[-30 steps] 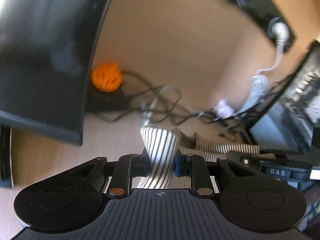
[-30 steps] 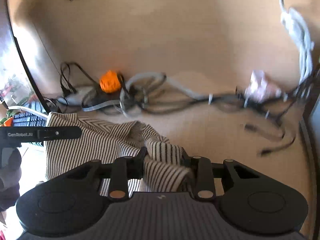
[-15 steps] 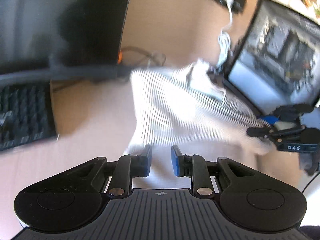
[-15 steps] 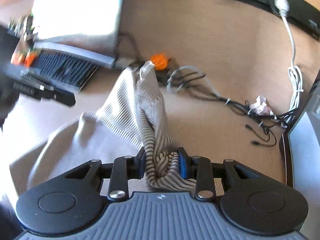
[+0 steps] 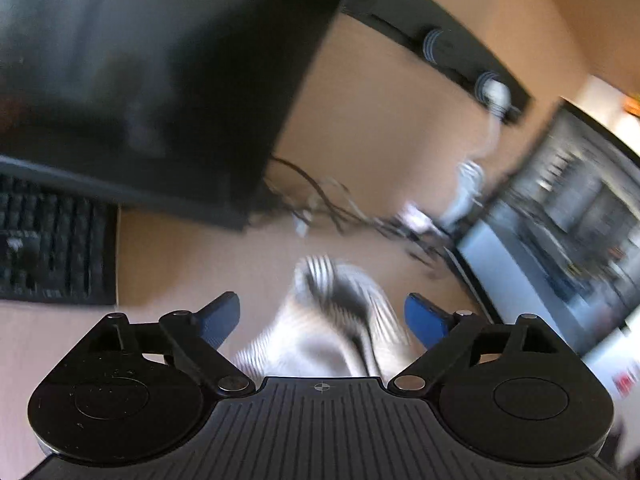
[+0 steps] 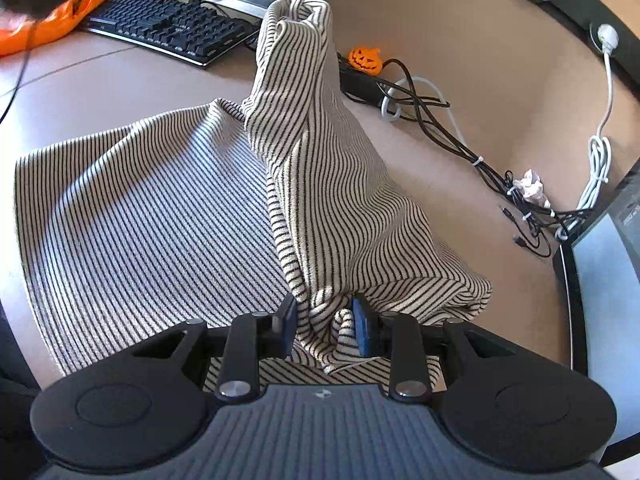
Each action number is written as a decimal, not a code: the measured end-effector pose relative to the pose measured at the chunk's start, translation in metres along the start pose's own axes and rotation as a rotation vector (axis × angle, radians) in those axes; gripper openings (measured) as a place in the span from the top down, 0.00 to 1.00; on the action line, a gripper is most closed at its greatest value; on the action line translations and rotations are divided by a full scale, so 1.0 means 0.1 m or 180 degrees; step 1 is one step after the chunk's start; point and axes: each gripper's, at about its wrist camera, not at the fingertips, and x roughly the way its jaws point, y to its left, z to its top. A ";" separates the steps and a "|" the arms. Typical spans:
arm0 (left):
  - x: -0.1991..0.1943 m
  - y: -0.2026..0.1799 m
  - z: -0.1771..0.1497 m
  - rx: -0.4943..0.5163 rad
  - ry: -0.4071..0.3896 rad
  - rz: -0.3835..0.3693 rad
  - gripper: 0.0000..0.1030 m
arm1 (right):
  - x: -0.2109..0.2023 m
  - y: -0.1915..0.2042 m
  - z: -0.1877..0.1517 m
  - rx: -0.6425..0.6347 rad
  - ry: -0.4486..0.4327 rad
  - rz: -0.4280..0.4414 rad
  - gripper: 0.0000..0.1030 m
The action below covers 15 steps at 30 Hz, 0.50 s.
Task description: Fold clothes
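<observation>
Right wrist view: right gripper (image 6: 325, 330) pinches the cream black-striped knit garment (image 6: 152, 216) half-spread on the tan desk (image 6: 460, 40); left gripper (image 5: 322, 316) gapes wide, so one-sided pulling could skew the fold.

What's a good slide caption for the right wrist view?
Right gripper pinches a striped garment above the desk, beside cables.

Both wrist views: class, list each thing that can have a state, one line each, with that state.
Left hand-held gripper: open, holding nothing.
Right hand-held gripper: shut on a bunched fold of the striped garment.
Striped garment: partly spread flat on the desk, one part lifted and draped towards the right hand-held gripper.
White plug: plugged into its socket.
Cables: loose and tangled.
</observation>
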 end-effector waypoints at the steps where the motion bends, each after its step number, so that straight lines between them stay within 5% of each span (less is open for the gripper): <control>1: 0.04 -0.01 -0.02 0.0027 0.0037 0.0043 0.09 | 0.00 0.01 0.00 -0.0028 -0.0012 -0.0022 0.72; 5: 0.19 -0.04 -0.11 0.0134 0.0186 0.0216 0.16 | -0.05 0.02 -0.03 -0.0049 -0.0056 -0.0026 0.72; 7: 0.27 -0.06 -0.16 0.0187 0.0260 0.0302 0.51 | -0.12 -0.03 -0.05 0.0001 -0.0100 0.0021 0.71; 11: 0.42 -0.09 -0.25 0.0295 0.0409 0.0475 0.60 | -0.40 -0.31 -0.11 0.0417 -0.0205 0.0157 0.53; 13: 0.45 -0.10 -0.33 0.0353 0.0488 0.0527 0.60 | -0.55 -0.56 -0.17 0.0916 -0.0245 0.0243 0.36; 15: 0.36 -0.05 -0.56 0.0410 0.0627 0.0434 0.60 | -0.62 -0.83 -0.23 0.1555 -0.0248 0.0344 0.32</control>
